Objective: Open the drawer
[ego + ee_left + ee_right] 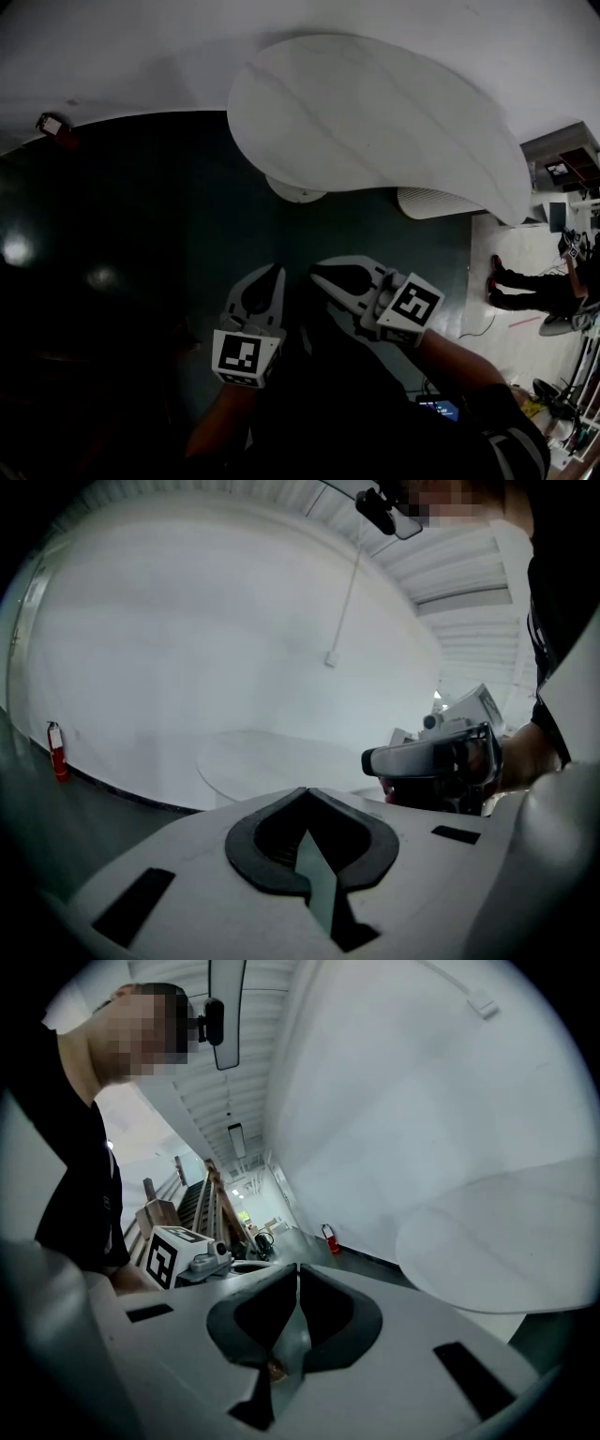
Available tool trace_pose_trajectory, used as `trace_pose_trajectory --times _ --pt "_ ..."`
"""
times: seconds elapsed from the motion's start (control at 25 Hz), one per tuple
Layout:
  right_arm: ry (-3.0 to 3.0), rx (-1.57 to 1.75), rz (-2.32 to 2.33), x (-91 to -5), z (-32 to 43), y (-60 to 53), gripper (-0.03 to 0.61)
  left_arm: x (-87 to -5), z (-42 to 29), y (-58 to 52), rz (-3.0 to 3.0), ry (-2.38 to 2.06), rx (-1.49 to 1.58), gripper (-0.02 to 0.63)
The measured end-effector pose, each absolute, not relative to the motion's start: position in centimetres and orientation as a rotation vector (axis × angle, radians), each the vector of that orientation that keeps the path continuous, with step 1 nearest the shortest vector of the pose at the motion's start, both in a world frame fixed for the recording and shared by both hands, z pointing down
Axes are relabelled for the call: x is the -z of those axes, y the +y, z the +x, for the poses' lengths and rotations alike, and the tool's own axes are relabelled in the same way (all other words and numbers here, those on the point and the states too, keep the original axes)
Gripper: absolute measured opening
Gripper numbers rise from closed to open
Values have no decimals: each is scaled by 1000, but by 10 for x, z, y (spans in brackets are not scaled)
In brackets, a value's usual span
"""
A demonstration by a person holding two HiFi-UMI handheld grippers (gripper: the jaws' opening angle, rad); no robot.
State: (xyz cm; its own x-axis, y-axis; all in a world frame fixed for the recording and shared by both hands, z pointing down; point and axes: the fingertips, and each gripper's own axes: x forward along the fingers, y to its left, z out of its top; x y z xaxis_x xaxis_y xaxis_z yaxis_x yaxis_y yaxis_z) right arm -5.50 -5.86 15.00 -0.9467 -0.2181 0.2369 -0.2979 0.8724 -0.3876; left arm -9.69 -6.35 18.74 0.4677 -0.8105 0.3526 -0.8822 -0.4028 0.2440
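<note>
No drawer shows in any view. My left gripper (275, 273) and right gripper (319, 273) hover side by side over the dark floor, low in the head view, both pointing toward a round white table (375, 122). In the left gripper view the jaws meet at their tips (305, 791) with nothing between them, and the right gripper (431, 759) sits just to the right. The right gripper view shows its jaws (298, 1269) also closed together and empty, with the left gripper's marker cube (173, 1252) to the left.
The white table (281, 757) stands on a pedestal base (298, 192) before a curved white wall. A red fire extinguisher (52, 127) sits at the wall's foot. Someone's legs (525, 281) and cluttered gear (562, 394) are at the right edge.
</note>
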Motion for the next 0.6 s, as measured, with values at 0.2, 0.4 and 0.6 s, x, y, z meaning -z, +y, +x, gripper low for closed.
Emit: trace_pose_trajectory --times 0.2,0.4,0.6 --pt "-2816 -673 383 -194 -52 -69 18 -220 -99 -89 2324 -1458 -262 11" --pt "-2788 -671 390 -231 -47 -93 18 -257 -109 -115 2340 -1502 -308 11" --pt "-2759 -690 391 -274 -42 -107 18 -301 -108 -130 2339 -1481 -313 11"
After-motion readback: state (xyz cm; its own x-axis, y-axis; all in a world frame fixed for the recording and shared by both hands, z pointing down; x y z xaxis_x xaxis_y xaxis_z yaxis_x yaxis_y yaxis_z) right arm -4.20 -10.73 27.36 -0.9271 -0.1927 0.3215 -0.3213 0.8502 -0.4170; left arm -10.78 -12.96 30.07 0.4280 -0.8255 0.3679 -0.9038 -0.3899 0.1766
